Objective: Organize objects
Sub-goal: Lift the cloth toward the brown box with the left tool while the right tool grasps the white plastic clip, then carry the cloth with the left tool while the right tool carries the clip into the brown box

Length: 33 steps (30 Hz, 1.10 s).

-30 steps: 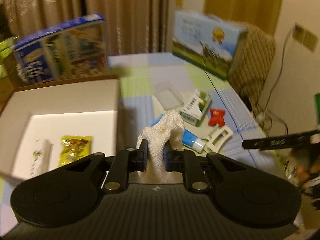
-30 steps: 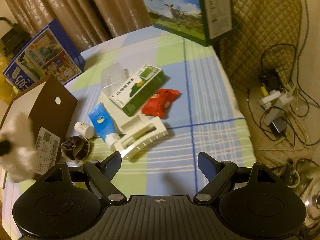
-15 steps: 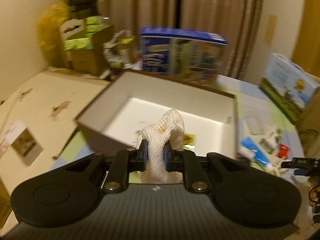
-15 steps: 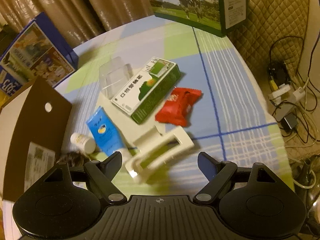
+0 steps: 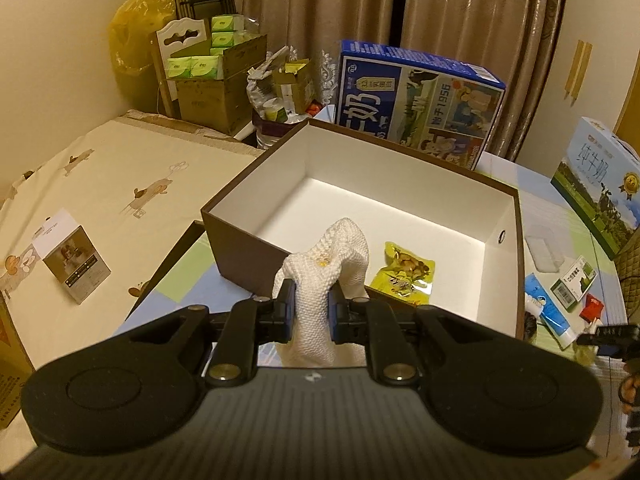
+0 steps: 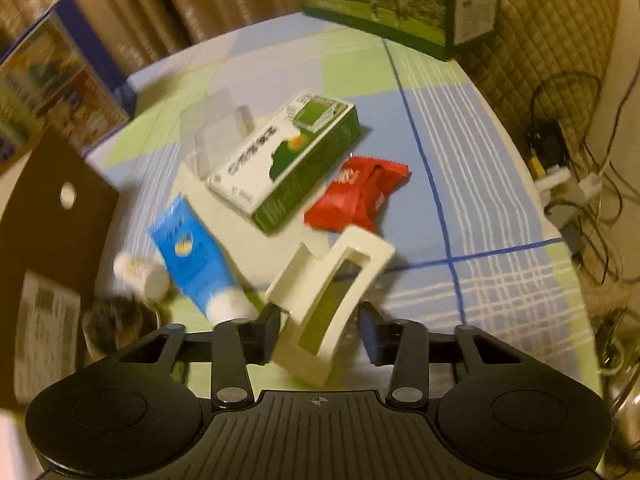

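Gripping: left gripper [image 5: 311,309] clamps white cloth [image 5: 320,280] — brown box [image 5: 256,240] at 12 o'clock.
Right gripper [image 6: 320,332]: jaws wide (cream clip [image 6: 332,296] between, grip untellable).

Both tools are built alike, in matte black plastic. The left tool [image 5: 311,310] has a wide ribbed body with a small pale emblem at the middle of its front edge, flanked by two big round housings, each with a shallow circular recess. Two angled link arms run forward, each pinned by a silvery round screw, to short fingers [image 5: 285,308] faced with dark blue pads. The right tool [image 6: 319,334] shows the same ribbed body, a crosshair mark at the centre, and matching silver screws.
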{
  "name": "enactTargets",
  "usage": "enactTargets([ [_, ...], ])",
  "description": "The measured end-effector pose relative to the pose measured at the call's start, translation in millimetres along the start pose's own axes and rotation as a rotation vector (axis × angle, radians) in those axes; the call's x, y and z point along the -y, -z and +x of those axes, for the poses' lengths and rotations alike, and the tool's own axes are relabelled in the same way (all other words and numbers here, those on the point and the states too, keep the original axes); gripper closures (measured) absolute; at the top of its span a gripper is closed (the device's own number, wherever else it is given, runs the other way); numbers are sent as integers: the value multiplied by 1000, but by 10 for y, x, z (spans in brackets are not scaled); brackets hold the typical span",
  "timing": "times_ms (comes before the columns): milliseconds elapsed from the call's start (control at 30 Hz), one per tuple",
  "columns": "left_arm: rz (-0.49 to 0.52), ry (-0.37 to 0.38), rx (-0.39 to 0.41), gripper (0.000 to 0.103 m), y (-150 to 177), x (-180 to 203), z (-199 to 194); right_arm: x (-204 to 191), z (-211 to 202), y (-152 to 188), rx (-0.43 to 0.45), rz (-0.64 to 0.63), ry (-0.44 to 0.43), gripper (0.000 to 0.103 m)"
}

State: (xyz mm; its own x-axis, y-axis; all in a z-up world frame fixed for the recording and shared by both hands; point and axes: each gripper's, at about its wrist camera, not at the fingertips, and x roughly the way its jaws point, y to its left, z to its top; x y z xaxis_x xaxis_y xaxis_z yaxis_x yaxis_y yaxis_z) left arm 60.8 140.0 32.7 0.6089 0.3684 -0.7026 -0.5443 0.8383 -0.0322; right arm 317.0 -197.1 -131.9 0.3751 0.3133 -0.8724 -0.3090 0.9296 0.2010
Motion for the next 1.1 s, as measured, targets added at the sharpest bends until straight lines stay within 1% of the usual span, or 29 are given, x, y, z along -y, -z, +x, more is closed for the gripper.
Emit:
enactTargets([
  [33,0,0,-1,90,1,-16,10,20,-20,41,-9,-31,-11,69],
  [100,2,4,-4,90,0,-33,31,70,-83,140,-18,-80,-35,72],
  [233,8,14,-13,90,2,-51,60,156,-243,377,-43,-153,-71,72],
  [367,17,28,-23,90,10,-64,98,149,-392,600,-103,-220,-149,72],
  [400,19,32,-25,90,9,-66,102,121,-408,642,-124,-236,-151,70],
  [467,23,37,-27,90,7,-78,111,64,-442,702,-116,-256,-123,53],
  [533,24,41,-27,90,2,-87,120,3,-476,719,-89,-260,-112,49],
  [567,26,42,-28,90,-1,-96,123,-29,-485,713,-76,-253,-106,46],
  [667,30,44,-27,90,-1,-125,117,-90,-461,660,-46,-228,-59,44],
  [767,29,42,-27,90,-4,-166,113,-114,-396,613,-26,-199,-11,44],
  [867,29,39,-28,90,-3,-222,105,-120,-361,601,-23,-169,-9,45],
  [900,29,38,-28,90,-5,-244,103,-126,-359,603,-22,-162,-11,47],
  [967,28,37,-29,90,-5,-291,102,-141,-349,608,-25,-156,-6,64],
  [1100,33,43,-31,90,-23,-366,113,-173,-406,636,-12,-157,-7,65],
])
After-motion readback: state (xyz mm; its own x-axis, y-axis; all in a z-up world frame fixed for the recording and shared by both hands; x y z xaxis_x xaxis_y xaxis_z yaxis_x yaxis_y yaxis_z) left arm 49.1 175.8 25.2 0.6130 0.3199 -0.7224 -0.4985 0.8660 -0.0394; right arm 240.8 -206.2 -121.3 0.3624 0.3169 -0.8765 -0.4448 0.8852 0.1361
